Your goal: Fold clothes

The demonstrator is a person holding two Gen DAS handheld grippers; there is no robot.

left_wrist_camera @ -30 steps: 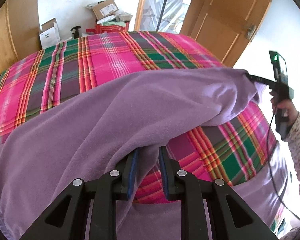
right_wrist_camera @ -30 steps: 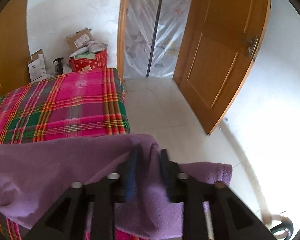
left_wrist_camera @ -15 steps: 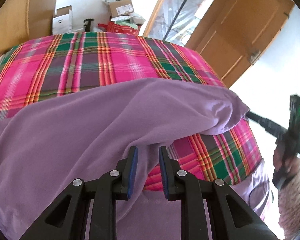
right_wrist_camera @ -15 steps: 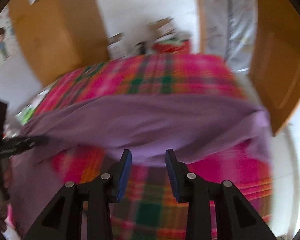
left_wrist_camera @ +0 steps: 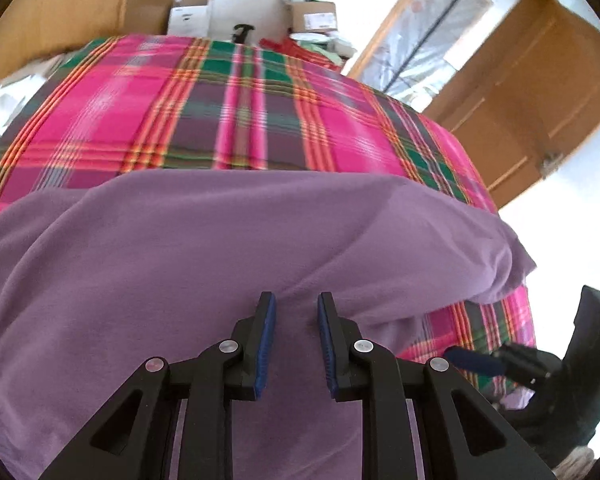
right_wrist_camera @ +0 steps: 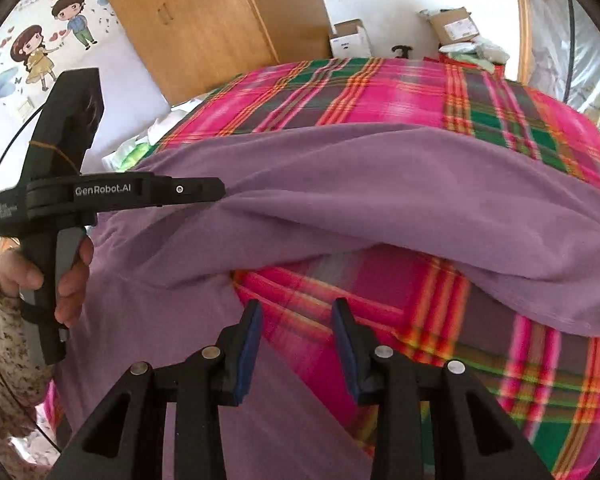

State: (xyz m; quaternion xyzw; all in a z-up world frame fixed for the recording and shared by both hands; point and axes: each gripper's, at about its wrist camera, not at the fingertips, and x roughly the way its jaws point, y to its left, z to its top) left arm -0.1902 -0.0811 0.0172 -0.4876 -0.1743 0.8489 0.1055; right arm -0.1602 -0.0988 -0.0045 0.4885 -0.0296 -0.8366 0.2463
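Fleece, soft and limp: the purple garment drapes across the plaid bed, a fold doubled over. Left claw pinches its near edge at six o'clock; right claw hangs released. Grip hems or corners.

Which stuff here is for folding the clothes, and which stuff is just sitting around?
For the job:
purple garment
plaid bed cover it lies on
left gripper, pinching a fold of the garment
right gripper, open and holding nothing

Just lying about:
cardboard boxes
red bag
wooden door
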